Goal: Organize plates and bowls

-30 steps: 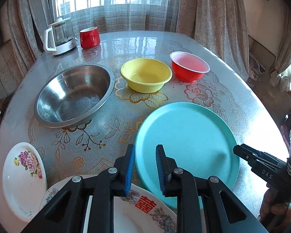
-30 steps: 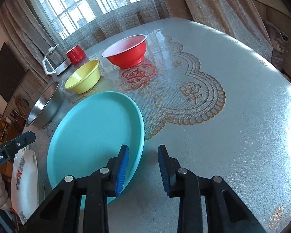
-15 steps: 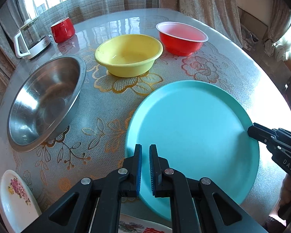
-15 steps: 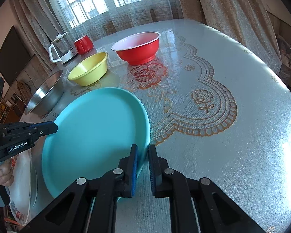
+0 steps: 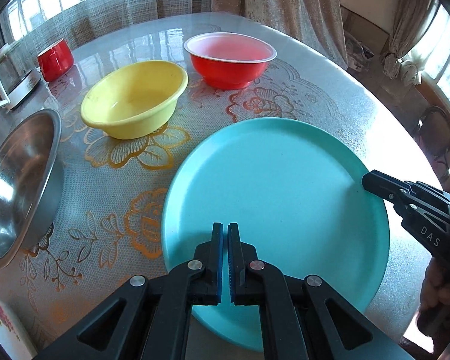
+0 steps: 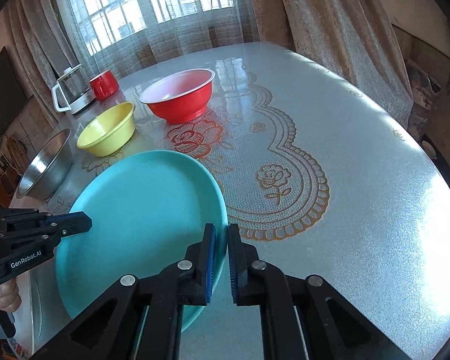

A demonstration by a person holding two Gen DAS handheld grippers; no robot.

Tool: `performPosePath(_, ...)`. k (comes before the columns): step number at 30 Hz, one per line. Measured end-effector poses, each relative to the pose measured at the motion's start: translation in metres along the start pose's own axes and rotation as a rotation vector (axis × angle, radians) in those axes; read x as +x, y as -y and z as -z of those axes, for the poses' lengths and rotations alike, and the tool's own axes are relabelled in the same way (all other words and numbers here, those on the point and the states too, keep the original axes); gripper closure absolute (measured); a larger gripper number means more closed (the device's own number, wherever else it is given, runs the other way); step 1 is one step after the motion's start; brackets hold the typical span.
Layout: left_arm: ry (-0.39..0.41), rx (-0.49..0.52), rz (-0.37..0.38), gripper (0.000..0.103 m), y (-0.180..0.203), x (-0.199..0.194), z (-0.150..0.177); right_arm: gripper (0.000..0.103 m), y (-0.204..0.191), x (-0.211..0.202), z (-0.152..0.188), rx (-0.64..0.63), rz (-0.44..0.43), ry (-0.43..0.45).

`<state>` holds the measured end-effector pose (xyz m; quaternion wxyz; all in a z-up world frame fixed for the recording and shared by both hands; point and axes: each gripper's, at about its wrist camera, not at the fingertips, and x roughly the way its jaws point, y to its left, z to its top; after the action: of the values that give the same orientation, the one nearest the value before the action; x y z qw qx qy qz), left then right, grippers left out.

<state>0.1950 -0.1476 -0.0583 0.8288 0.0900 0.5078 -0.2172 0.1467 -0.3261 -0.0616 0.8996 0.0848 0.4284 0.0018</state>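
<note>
From the left wrist, the left gripper [image 5: 225, 234] is pinched onto the near rim of the teal plate [image 5: 273, 192] on the table [image 5: 330, 90], and only here a floral plate [image 5: 1, 324] peeks in at the lower left. Three bowls stand beyond: steel bowl [image 5: 15, 186], yellow bowl [image 5: 135, 97], red bowl [image 5: 229, 58]. From the right wrist, the right gripper [image 6: 221, 240] clamps the plate's right edge; a kettle [image 6: 72, 93] and red mug [image 6: 104, 85] sit at the window end.
</note>
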Motion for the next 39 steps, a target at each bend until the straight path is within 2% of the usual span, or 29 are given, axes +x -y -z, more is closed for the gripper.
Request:
performPosePath(5, 0.003, 0.023, -0.008, 0.100, 0.017, 0.006, -0.009, 0.095, 0.018, 0.004, -0.001, 0.057, 0.048, -0.004)
performPosePath(9, 0.018, 0.027, -0.053, 0.100, 0.028, 0.010, -0.014, 0.095, 0.023, 0.004, -0.002, 0.074, 0.078, 0.008)
performPosePath(12, 0.013, -0.002, -0.063, 0.100, 0.028, 0.010, -0.016, 0.094, 0.019, 0.004, -0.002, 0.060, 0.098, 0.012)
performPosePath(15, 0.006, -0.037, -0.063, 0.100, 0.025, 0.007, -0.014, 0.093, 0.022, 0.002, 0.001, 0.066, 0.080, 0.009)
performPosePath(20, 0.040, -0.074, -0.074, 0.100, 0.019, -0.010, -0.003, 0.092, 0.021, -0.001, 0.005, 0.061, 0.073, 0.000)
performPosePath(24, 0.084, -0.086, -0.082, 0.100, 0.015, -0.030, 0.008, 0.081, 0.015, -0.003, 0.009, 0.042, 0.061, -0.003)
performPosePath(29, 0.149, -0.127, -0.094, 0.100, 0.005, -0.058, 0.020, 0.075, 0.014, -0.005, 0.010, 0.036, 0.068, 0.004)
performPosePath(34, 0.205, -0.190, -0.107, 0.100, -0.015, -0.090, 0.044, 0.068, 0.016, -0.011, 0.008, 0.048, 0.100, 0.043)
performPosePath(39, 0.238, -0.268, -0.129, 0.100, -0.040, -0.111, 0.071, 0.068, 0.007, -0.023, 0.002, 0.051, 0.104, 0.087)
